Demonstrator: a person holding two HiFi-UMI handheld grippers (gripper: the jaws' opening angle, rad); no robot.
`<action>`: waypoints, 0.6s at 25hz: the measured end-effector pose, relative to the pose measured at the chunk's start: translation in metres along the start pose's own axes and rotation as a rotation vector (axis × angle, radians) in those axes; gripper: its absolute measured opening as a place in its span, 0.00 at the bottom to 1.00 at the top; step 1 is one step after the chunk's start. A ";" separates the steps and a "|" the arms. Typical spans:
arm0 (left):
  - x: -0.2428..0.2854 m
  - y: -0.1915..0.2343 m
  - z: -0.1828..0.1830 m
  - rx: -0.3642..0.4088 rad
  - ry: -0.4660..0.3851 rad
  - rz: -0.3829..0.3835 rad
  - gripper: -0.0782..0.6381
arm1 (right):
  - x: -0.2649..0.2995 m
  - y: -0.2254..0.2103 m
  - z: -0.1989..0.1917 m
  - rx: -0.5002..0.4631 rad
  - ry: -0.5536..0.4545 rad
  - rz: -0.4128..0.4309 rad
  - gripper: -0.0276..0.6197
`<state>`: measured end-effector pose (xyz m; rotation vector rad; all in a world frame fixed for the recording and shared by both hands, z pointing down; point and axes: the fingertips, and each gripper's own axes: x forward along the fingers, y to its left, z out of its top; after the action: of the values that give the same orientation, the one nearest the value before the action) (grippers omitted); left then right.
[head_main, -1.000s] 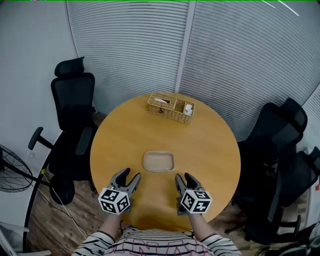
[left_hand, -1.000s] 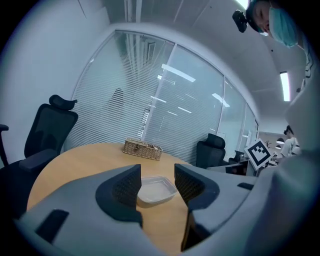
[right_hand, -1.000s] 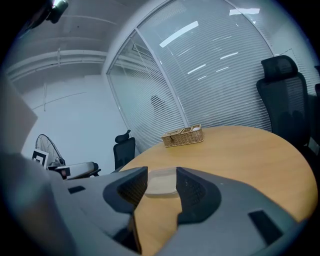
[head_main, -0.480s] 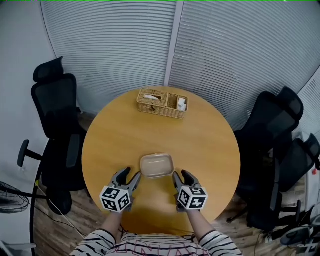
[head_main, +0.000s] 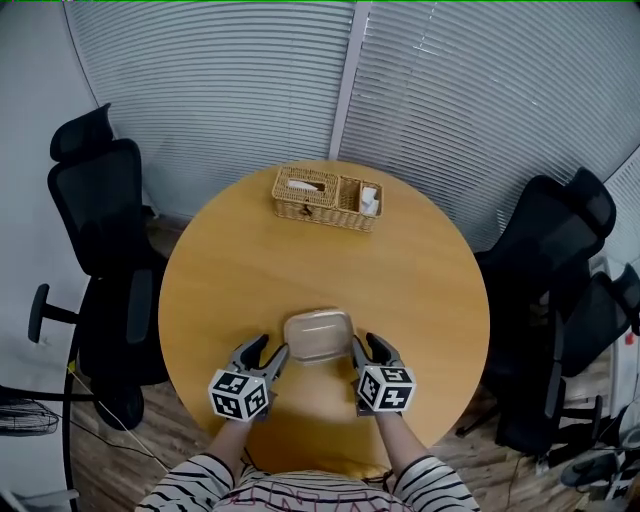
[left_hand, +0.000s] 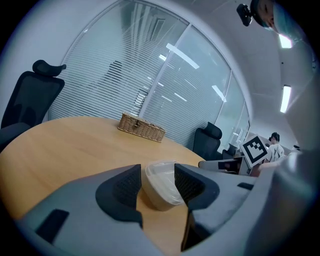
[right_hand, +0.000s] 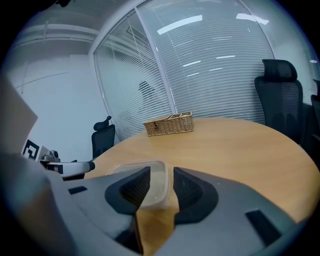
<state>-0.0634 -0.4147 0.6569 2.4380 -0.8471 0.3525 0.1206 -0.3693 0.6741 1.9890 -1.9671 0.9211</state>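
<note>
— The left gripper (head_main: 268, 349) has its jaws apart, with a corner of the plastic container (head_main: 320, 336) in the gap, unclamped. The container rests on the round table (head_main: 240, 260) between both grippers.
— The right gripper (head_main: 367, 344) mirrors it, jaws apart at the other corner.
— What is the risk?
— Probably slipping. The container is thin, translucent and round-cornered, and the wood is smooth. An uneven pinch could skid it or buckle its rim.
</note>
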 end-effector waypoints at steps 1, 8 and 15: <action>0.004 0.003 -0.002 -0.006 0.005 -0.002 0.37 | 0.004 -0.001 0.000 0.003 0.001 -0.001 0.28; 0.027 0.005 -0.015 -0.052 0.034 -0.036 0.37 | 0.023 -0.003 -0.004 0.022 0.012 0.021 0.28; 0.043 -0.003 -0.023 -0.071 0.054 -0.052 0.37 | 0.032 -0.006 -0.013 0.039 0.049 0.043 0.28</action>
<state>-0.0303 -0.4217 0.6916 2.3696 -0.7585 0.3616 0.1204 -0.3880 0.7041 1.9328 -1.9876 1.0156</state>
